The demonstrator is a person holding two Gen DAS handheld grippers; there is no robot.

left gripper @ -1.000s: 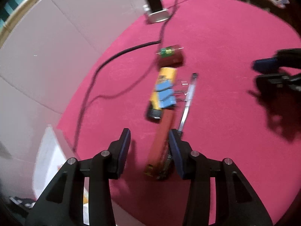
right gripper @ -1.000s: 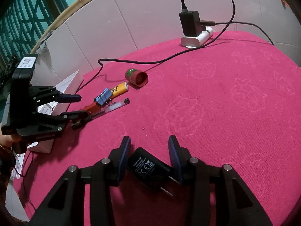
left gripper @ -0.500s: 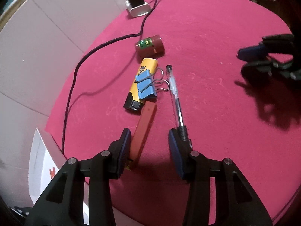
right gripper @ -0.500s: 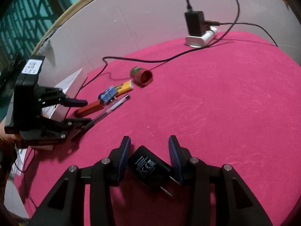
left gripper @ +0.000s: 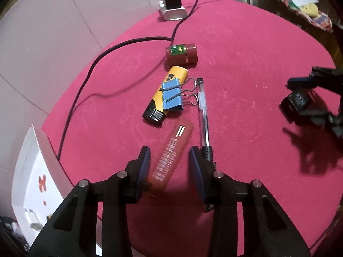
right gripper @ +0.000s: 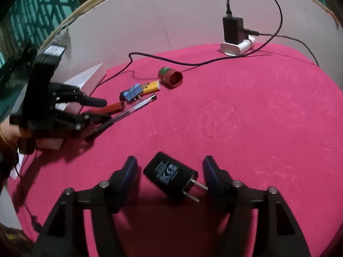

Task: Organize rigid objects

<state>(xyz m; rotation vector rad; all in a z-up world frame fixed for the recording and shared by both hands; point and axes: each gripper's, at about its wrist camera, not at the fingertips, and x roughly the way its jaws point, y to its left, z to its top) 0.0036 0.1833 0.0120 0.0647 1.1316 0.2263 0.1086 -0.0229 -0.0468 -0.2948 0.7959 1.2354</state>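
Observation:
On the pink cloth lie a red flat stick (left gripper: pixel 169 154), a clear pen (left gripper: pixel 203 111), a yellow lighter (left gripper: pixel 166 96) with a blue binder clip (left gripper: pixel 172 95) on it, and a red cap (left gripper: pixel 181 53). My left gripper (left gripper: pixel 169 165) is open, its fingers on either side of the red stick's near end. My right gripper (right gripper: pixel 169 173) is open around a black plug adapter (right gripper: pixel 171 175) that lies on the cloth. The left gripper shows in the right wrist view (right gripper: pixel 96 109), the right gripper in the left wrist view (left gripper: pixel 300 100).
A black charger on a white power block (left gripper: pixel 172 6) stands at the far edge, its black cable (left gripper: pixel 90 72) running along the cloth's left side. A white box (left gripper: pixel 32 182) sits past the left edge. A tiled wall (right gripper: pixel 150 21) is behind.
My right gripper has opened wider and the black adapter now lies loose between its fingers. My left gripper has moved so that the red stick lies between its fingers.

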